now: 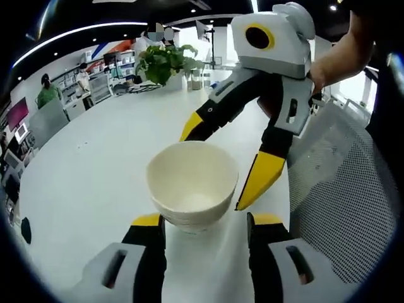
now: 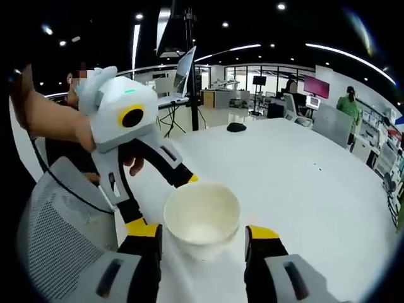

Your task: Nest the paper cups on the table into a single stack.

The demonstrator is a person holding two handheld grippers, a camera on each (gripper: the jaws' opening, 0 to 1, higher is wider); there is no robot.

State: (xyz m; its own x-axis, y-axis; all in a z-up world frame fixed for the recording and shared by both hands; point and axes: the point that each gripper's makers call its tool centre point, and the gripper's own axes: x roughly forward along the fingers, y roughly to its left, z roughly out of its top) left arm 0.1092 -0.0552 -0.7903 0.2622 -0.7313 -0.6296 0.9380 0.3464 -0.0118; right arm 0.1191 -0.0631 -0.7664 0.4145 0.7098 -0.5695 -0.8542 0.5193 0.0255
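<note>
Left gripper [image 1: 205, 221]: jaws wide, standing either side of the paper cup stack [image 1: 192, 185], not clamping it. The stack stands upright on the white tabletop [image 1: 95, 170], near the edge by the mesh chair [image 1: 344, 189]. Right gripper [image 2: 203, 233]: jaws equally wide, flanking the same stack from the opposite side, gaps visible on both sides. Beyond, a potted plant [image 1: 165, 62] stands towards the tabletop's far edge.

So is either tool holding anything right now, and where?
Neither grips anything. The paper cup stack stands on the table between both open tools, left and right.
</note>
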